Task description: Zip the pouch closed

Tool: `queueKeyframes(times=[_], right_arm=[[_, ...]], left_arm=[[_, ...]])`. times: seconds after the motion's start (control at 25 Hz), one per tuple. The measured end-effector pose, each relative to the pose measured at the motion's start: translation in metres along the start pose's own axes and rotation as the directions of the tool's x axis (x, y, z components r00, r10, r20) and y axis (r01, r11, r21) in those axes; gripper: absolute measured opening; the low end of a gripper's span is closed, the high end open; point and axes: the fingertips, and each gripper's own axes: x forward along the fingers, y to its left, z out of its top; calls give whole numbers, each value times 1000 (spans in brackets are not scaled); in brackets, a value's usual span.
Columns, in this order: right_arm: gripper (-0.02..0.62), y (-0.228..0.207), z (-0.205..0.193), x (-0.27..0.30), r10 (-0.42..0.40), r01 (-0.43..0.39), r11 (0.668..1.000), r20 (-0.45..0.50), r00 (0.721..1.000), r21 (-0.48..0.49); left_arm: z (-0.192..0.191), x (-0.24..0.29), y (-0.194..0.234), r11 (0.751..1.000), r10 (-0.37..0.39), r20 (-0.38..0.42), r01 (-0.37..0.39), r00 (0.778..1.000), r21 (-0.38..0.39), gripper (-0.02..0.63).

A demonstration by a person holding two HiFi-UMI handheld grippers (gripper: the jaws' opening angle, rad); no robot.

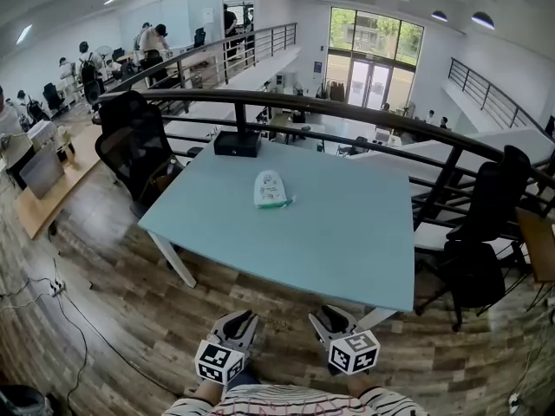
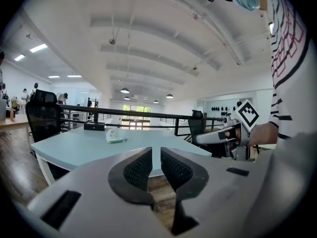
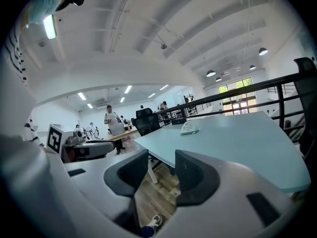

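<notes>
A small white pouch (image 1: pixel 270 190) with green trim lies flat near the middle of the pale blue table (image 1: pixel 347 241). It also shows far off in the left gripper view (image 2: pixel 115 137) and the right gripper view (image 3: pixel 189 128). Both grippers are held low in front of the table's near edge, well short of the pouch. My left gripper (image 1: pixel 242 317) (image 2: pixel 156 157) has its jaws almost together with nothing between them. My right gripper (image 1: pixel 330 317) (image 3: pixel 162 161) stands open and empty. Each gripper shows in the other's view, the right gripper (image 2: pixel 218 136) and the left gripper (image 3: pixel 88 148).
A black box (image 1: pixel 237 144) sits at the table's far edge. A black office chair (image 1: pixel 134 150) stands at the left corner and another chair (image 1: pixel 486 224) at the right. A dark railing (image 1: pixel 347 109) runs behind the table. Several people work at desks far left.
</notes>
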Motion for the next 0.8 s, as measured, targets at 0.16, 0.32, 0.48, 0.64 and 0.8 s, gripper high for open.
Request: queueKeyframes(times=[0.16, 0.32, 0.48, 0.64, 0.8], right_arm=[[163, -5, 11, 36, -40, 40, 999, 8, 999, 25], [163, -7, 36, 79, -80, 79, 995, 31, 996, 54], [163, -8, 57, 121, -122, 119, 990, 51, 991, 72], [163, -3, 68, 161, -159, 154, 984, 59, 985, 90], [163, 5, 77, 195, -191, 182, 977, 76, 979, 108]], left_arm=[[7, 21, 35, 999, -50, -6, 50, 999, -2, 154], [27, 43, 81, 995, -98, -6, 98, 995, 21, 158], [44, 62, 130, 991, -129, -4, 129, 992, 37, 158], [50, 72, 174, 986, -161, -13, 161, 987, 46, 158], [53, 80, 212, 979, -195, -21, 196, 981, 58, 158]])
